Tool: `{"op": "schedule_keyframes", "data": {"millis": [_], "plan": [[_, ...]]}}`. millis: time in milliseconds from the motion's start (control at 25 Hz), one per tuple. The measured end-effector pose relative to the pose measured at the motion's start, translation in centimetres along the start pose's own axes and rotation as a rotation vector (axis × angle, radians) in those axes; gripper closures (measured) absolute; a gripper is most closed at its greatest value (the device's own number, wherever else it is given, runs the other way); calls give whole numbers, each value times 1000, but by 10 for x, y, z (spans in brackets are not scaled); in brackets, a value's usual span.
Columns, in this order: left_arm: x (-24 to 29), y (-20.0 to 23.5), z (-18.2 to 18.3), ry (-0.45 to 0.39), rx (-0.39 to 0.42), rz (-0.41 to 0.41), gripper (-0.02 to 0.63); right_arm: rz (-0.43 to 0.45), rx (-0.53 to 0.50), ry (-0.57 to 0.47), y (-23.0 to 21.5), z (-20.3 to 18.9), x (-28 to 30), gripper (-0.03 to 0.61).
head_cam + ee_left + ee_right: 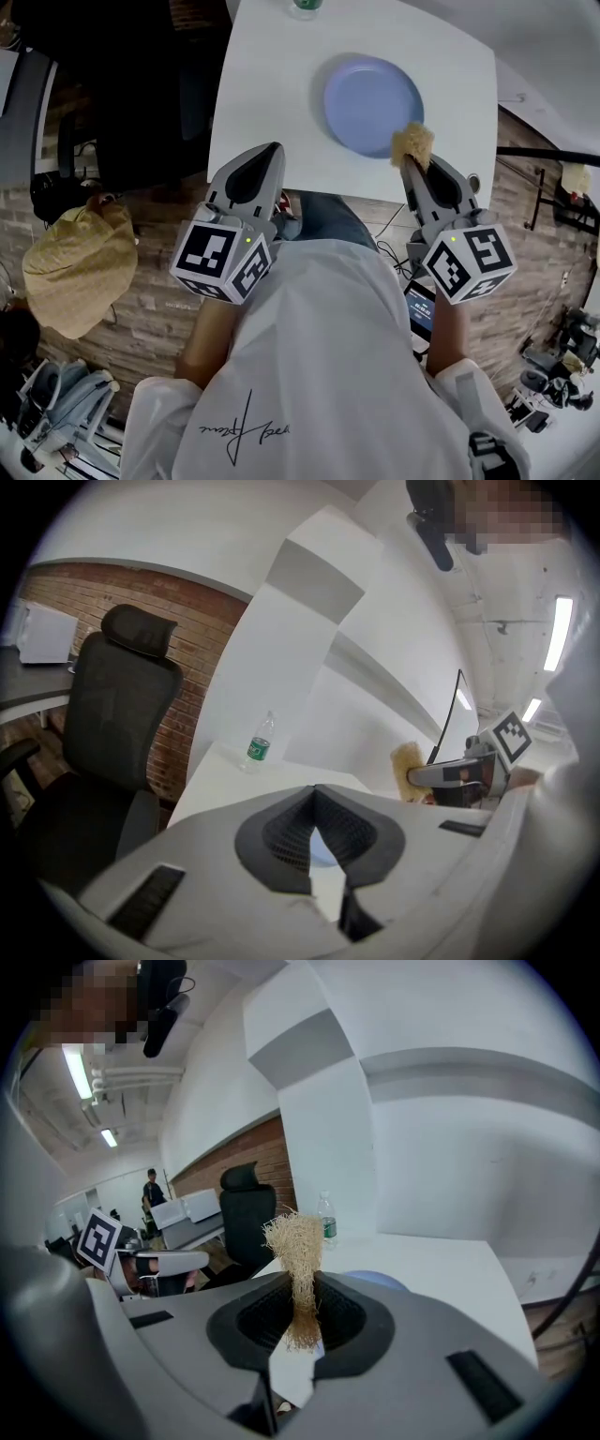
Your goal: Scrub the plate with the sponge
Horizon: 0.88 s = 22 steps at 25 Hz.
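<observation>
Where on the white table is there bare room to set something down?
Bare: the table left of the plate, between the bottle and the left tongs, and the strip right of the plate. Crowded: the plate's near rim, where the right tongs hold the sponge.

readable text: none | shirt script: illegible | bottle label: illegible

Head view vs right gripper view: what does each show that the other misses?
Head view only: the whole plate outline, the sponge at its near-right edge, a yellow cloth bundle at left. Right gripper view only: the right gripper jaws clamped on the sponge, a person standing far back. Both: sponge, plate, bottle, white table, left gripper.
</observation>
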<state>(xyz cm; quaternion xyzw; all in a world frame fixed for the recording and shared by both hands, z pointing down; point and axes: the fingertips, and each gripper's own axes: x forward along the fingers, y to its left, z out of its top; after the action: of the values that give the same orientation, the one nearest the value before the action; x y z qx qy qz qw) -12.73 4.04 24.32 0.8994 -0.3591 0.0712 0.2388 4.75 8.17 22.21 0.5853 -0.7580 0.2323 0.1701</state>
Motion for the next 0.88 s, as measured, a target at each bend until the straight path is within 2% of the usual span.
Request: {"op": "schedule_keyframes", "data": {"millis": [280, 680, 880], "plan": [[30, -2, -10, 60, -12, -18, 624, -7, -22, 48, -35, 1, 24, 535], [73, -2, -21, 129, -33, 4, 624, 17, -28, 129, -73, -11, 47, 535], [94, -9, -36, 185, 13, 21, 624, 23, -7, 168, -94, -22, 61, 535]]}}
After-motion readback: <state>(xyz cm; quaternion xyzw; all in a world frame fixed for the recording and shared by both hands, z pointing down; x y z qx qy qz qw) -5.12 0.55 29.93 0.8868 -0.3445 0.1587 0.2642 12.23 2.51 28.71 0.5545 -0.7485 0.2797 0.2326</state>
